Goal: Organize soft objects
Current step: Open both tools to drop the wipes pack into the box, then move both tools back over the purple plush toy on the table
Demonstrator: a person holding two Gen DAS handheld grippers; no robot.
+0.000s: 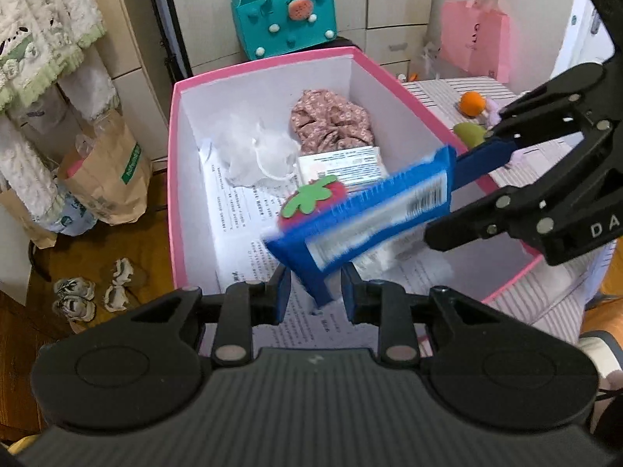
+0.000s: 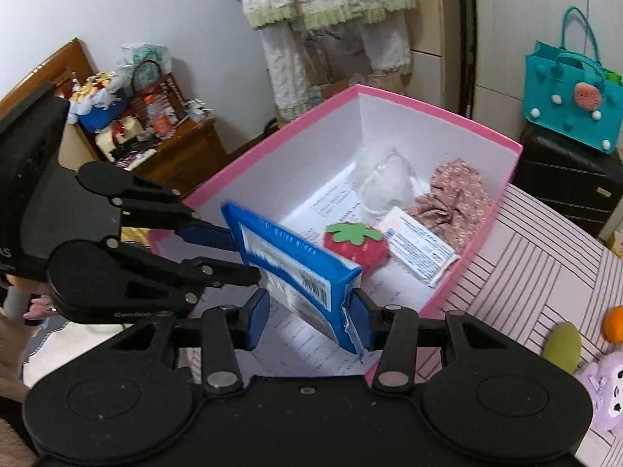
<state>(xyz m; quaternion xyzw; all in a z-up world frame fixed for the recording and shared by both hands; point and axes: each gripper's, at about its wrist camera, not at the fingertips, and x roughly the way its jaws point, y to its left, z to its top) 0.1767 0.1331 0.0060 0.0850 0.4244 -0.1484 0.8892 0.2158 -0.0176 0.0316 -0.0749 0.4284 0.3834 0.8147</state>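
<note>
A blue soft packet [image 1: 362, 218] with a white barcode label hangs over the pink box [image 1: 272, 63]. Both grippers hold it: my left gripper [image 1: 316, 295] is shut on one end, my right gripper [image 2: 309, 321] is shut on the other end of the packet [image 2: 296, 268]. The right gripper shows in the left wrist view [image 1: 463, 157]; the left gripper shows in the right wrist view [image 2: 241, 253]. Inside the box lie a red felt strawberry [image 2: 356, 243], a floral scrunchie [image 2: 455, 198], a white mesh item [image 2: 389, 186] and a white labelled packet [image 2: 420, 251].
The pink box [image 2: 440, 114] stands on a striped pink cloth [image 2: 525, 257]. On the cloth lie an orange toy [image 2: 615, 323], a green toy [image 2: 564, 346] and a purple plush [image 2: 607, 389]. A teal felt bag [image 1: 284, 19] stands behind. Paper bags [image 1: 105, 179] and shoes sit on the floor.
</note>
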